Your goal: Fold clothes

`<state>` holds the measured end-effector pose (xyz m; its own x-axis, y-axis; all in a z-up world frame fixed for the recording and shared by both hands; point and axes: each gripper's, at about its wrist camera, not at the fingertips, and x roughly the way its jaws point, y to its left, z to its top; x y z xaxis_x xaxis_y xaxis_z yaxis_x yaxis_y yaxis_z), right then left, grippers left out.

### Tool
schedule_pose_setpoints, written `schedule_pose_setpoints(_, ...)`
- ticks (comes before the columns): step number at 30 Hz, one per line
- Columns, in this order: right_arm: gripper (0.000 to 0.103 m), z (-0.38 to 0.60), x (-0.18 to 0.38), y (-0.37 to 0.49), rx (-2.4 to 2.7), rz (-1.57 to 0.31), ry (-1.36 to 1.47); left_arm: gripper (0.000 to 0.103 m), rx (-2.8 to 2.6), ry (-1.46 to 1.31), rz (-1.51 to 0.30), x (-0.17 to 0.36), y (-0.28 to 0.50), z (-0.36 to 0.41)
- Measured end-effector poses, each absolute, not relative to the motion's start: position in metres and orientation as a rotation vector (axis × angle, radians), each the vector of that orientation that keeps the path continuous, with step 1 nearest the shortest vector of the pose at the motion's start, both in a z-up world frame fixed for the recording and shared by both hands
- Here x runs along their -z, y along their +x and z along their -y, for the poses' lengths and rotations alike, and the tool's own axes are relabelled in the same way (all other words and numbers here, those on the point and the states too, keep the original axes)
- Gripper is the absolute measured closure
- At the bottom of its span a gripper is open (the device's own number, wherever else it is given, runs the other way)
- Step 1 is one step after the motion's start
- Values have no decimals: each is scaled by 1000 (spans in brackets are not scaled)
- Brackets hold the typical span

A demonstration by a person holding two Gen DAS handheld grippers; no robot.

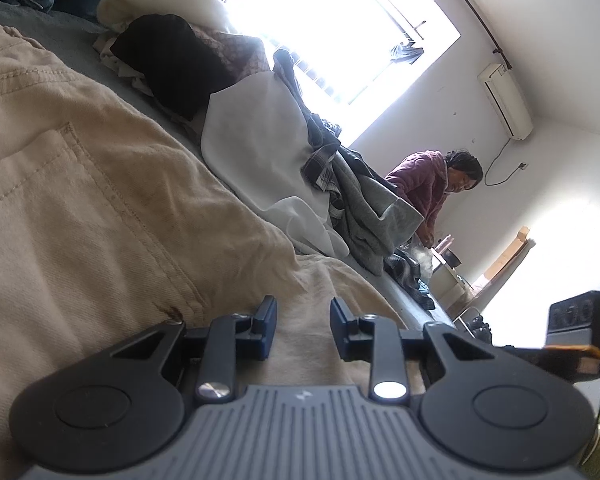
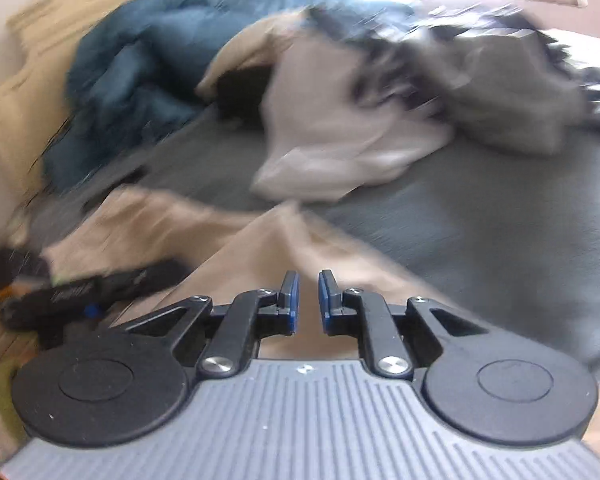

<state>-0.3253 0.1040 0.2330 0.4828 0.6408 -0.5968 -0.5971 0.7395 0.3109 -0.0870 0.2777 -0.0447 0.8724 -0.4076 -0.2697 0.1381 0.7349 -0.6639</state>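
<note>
Both grippers, left (image 1: 303,328) and right (image 2: 308,303), hovered released over the tan trousers (image 1: 100,200); gripping a seam edge would fold cleanest.

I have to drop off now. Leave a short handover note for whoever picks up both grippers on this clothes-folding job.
Left gripper: open, empty, low over the beige trousers, which lie spread on the grey bed.
Right gripper: narrow gap between the fingers, nothing clamped, over the same beige cloth; its view is blurred.
Unfolded pile behind: white garment, grey garment, black garment, blue jacket.
Done: no folded item visible.
Left: fold the trousers, then the pile.
</note>
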Motion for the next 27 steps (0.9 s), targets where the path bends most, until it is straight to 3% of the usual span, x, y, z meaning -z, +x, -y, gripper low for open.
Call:
schedule_pose_setpoints(5, 97, -76, -228, -312, -594, -760, 120, 72, 309, -682, -422, 44, -87, -278)
schedule_pose_setpoints(6, 92, -60, -231, -310, -550, -753, 156, 72, 309, -682, -421, 44, -88, -278)
schedule_pose_setpoints(9, 92, -11, -239, -304, -419, -728, 263, 72, 314, -685, -418, 45, -88, -279)
schedule_pose_setpoints(12, 90, 22, -253, -358, -528, -704, 363, 71, 316, -688, -416, 45, -88, -279)
schedule_pose_setpoints(15, 79, 51, -249, -417, -534, -672, 371, 71, 312, -688, -421, 44, -87, -278)
schedule_pose_setpoints(17, 77, 69, -237, -445, -491, -665, 433, 70, 313, -688, -433, 42, -85, -278)
schedule_pose_setpoints(21, 74, 122, -206, -496, -415, -626, 775, 58, 302, -676, -475, 29, -83, -273)
schedule_pose_setpoints(24, 71, 159, -192, -532, -362, -531, 953, 32, 267, -665, -490, 15, -87, -265)
schedule_pose_setpoints(27, 69, 187, -190, -553, -267, -517, 954, 28, 263, -687, -450, 2, -98, -252)
